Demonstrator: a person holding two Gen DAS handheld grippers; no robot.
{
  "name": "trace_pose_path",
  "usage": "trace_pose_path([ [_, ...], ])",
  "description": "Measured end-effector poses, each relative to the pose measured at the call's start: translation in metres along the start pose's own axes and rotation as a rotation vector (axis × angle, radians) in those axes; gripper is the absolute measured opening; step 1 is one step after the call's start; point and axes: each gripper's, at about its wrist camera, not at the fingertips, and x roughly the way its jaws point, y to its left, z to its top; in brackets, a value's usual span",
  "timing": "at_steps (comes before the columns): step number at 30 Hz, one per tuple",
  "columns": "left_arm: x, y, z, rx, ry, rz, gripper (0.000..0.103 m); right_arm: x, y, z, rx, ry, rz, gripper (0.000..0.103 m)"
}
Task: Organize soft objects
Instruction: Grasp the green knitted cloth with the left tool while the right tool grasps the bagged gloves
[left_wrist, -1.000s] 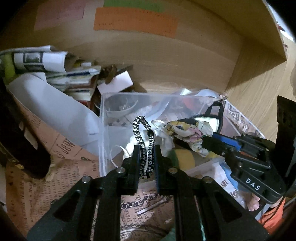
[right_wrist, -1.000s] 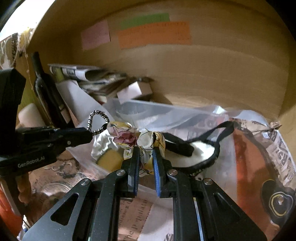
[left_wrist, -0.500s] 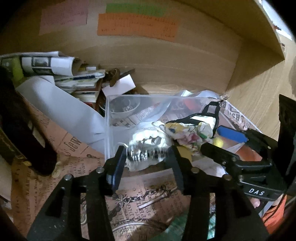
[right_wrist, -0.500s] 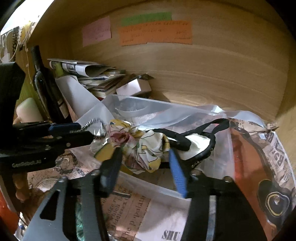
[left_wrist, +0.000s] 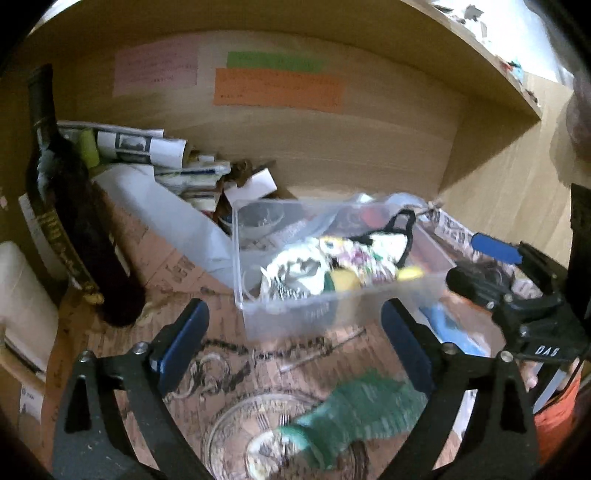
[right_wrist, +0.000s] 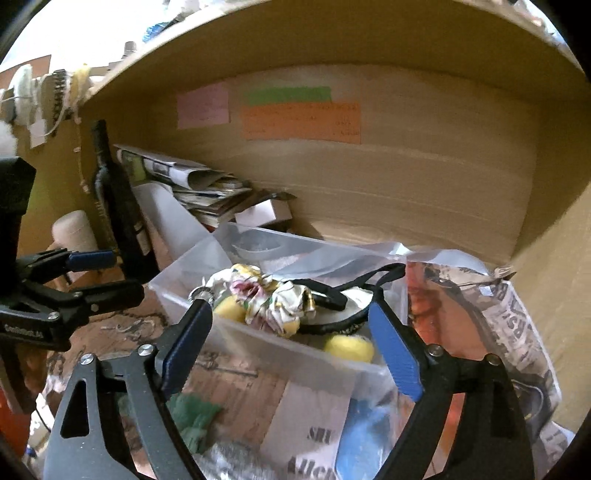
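Note:
A clear plastic bin (left_wrist: 334, 314) (right_wrist: 266, 343) stands on the shelf. It holds a crumpled floral cloth (left_wrist: 354, 254) (right_wrist: 273, 299), yellow sponges (right_wrist: 349, 347), a black-strapped item (right_wrist: 332, 299) and a black-and-white cord (left_wrist: 286, 291). A green knitted piece (left_wrist: 362, 410) (right_wrist: 192, 413) lies on the surface in front of the bin. My left gripper (left_wrist: 295, 339) is open and empty, pulled back from the bin's front. My right gripper (right_wrist: 291, 350) is open and empty, in front of the bin.
A dark wine bottle (left_wrist: 70, 206) (right_wrist: 118, 206) stands at the left. Rolled newspapers (left_wrist: 147, 147) and papers lie at the back left. A glass dish (left_wrist: 251, 435) sits near me. A silvery printed bag (right_wrist: 480, 314) is right of the bin. Shelf walls close in behind and at the right.
Both grippers opened. The left let go of the black-and-white cord and the right let go of the floral cloth, both into the bin. Both grippers then drew back.

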Motion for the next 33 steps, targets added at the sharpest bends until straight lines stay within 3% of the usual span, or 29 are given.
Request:
trace_pose_path([
  [7,0.004,-0.004,-0.036,-0.004,0.089,0.008,0.098,-0.013,0.004,-0.025,0.005,0.045,0.014,0.086],
  [14,0.024,-0.006,-0.071,-0.01,0.191,0.012,0.098,-0.003,0.011,-0.061,0.04,0.172,0.066,0.086],
  [18,0.031,-0.009,-0.083,-0.011,0.196,0.032,0.098,0.008,0.015,-0.081,0.059,0.253,0.1,0.085],
  [22,0.034,-0.009,-0.087,-0.037,0.213,-0.007,0.075,0.014,0.018,-0.092,0.063,0.301,0.107,0.08],
  [24,0.035,-0.008,-0.088,-0.051,0.202,-0.004,0.07,0.014,0.019,-0.094,0.051,0.306,0.105,0.067],
  [25,0.034,-0.008,-0.088,-0.053,0.197,-0.003,0.061,0.014,0.019,-0.095,0.055,0.307,0.112,0.064],
  [27,0.034,-0.008,-0.087,-0.051,0.2,-0.021,0.051,0.012,0.016,-0.096,0.067,0.303,0.111,0.054],
  [31,0.031,-0.006,-0.085,-0.066,0.201,-0.059,0.024,0.008,0.01,-0.097,0.091,0.297,0.088,0.043],
  [33,0.03,-0.006,-0.083,-0.071,0.201,-0.07,0.021,0.004,0.005,-0.097,0.094,0.285,0.066,0.037],
])
